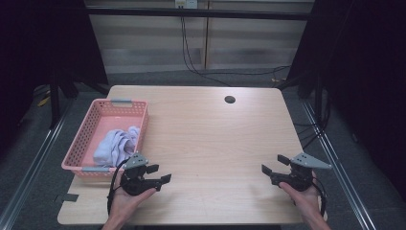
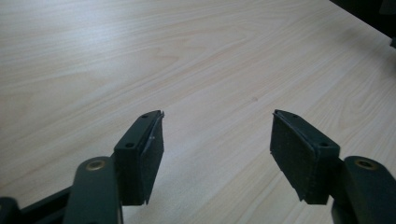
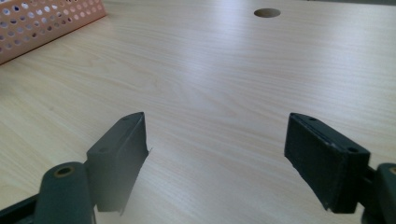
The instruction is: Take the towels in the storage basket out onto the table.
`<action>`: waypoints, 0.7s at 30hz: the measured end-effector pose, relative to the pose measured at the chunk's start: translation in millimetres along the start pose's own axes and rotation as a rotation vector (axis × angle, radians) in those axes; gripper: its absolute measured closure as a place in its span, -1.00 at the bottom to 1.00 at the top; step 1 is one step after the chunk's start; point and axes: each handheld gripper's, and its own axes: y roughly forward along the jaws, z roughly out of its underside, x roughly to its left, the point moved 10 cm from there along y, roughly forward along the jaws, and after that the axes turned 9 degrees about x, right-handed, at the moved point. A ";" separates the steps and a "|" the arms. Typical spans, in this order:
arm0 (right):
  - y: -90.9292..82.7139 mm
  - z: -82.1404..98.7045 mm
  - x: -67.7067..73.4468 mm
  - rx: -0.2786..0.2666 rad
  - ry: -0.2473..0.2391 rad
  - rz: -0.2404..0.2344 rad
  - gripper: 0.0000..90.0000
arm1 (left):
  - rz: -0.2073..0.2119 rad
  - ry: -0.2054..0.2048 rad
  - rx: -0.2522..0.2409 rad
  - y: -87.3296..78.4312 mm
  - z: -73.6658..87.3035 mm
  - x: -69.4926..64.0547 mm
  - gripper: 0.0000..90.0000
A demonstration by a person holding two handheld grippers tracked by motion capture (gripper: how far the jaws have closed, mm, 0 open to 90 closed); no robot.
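Resting low over the near part of the table (image 1: 210,139), both tools released and gripping nothing: left tool (image 1: 160,173) just past the near right corner of the pink basket (image 1: 86,139), right tool (image 1: 275,164) well apart from the basket, toward the opposite side of the table. Seen in the left tool's view (image 2: 217,144) with jaws spread over bare wood; same in the right tool's view (image 3: 217,154), jaws wide, the basket (image 3: 46,21) far off at the upper left and the round cable hole (image 3: 267,12) beyond.

Lying bunched inside the basket, toward its near end — a pale lavender cloth (image 1: 117,143), touching the mesh wall, untouched by either tool.

Probably the very start of the work, or a pause between steps — cannot be told apart from here. Likely next: swinging the left tool back and over the basket's near rim, dropping jaws-open onto a raised fold of the cloth, pinching, then lifting clear of the wall. Worth watching for the mesh snagging the fabric.
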 end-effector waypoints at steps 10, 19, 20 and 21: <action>1.7 8.5 -1.9 0.084 -0.006 0.013 -0.57 | -0.053 0.012 0.015 2.5 -0.3 4.6 -0.36; -2.2 9.1 7.3 0.085 -0.030 -0.017 -0.55 | -0.024 0.014 0.010 1.5 -0.2 -0.9 -0.37; -1.8 8.8 7.3 0.083 -0.027 -0.019 -0.55 | -0.024 0.014 0.010 1.5 -0.2 -0.9 -0.37; -1.8 8.8 7.3 0.083 -0.027 -0.019 -0.55 | -0.023 0.015 0.008 1.1 -0.6 -1.6 -0.37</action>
